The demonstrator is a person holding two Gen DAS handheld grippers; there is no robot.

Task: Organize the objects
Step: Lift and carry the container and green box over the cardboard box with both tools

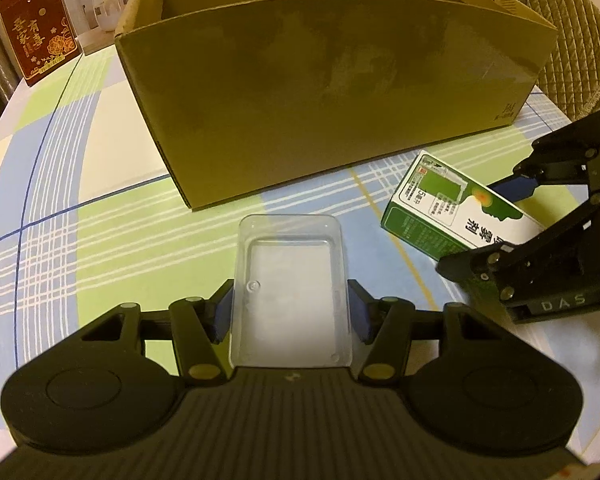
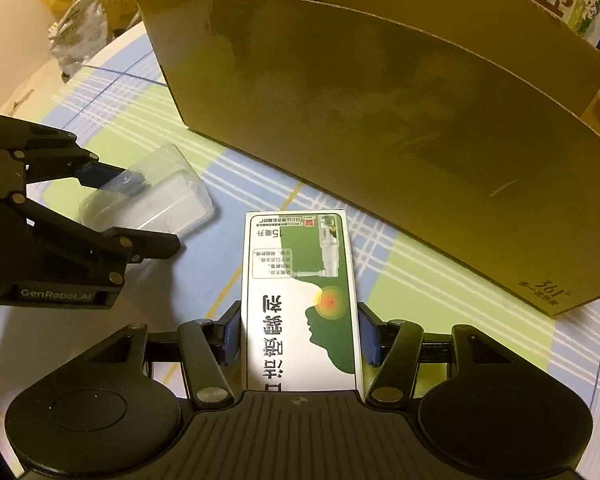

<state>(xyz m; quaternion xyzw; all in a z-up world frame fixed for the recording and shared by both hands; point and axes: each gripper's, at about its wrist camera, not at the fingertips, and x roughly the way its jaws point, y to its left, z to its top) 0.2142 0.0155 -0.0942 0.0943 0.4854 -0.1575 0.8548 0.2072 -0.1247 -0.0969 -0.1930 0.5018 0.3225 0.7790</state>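
clear glossy plastic tray (image 1: pixel 290 280) | matt cardboard box (image 1: pixel 332 92) | glossy carton (image 2: pixel 300 300)
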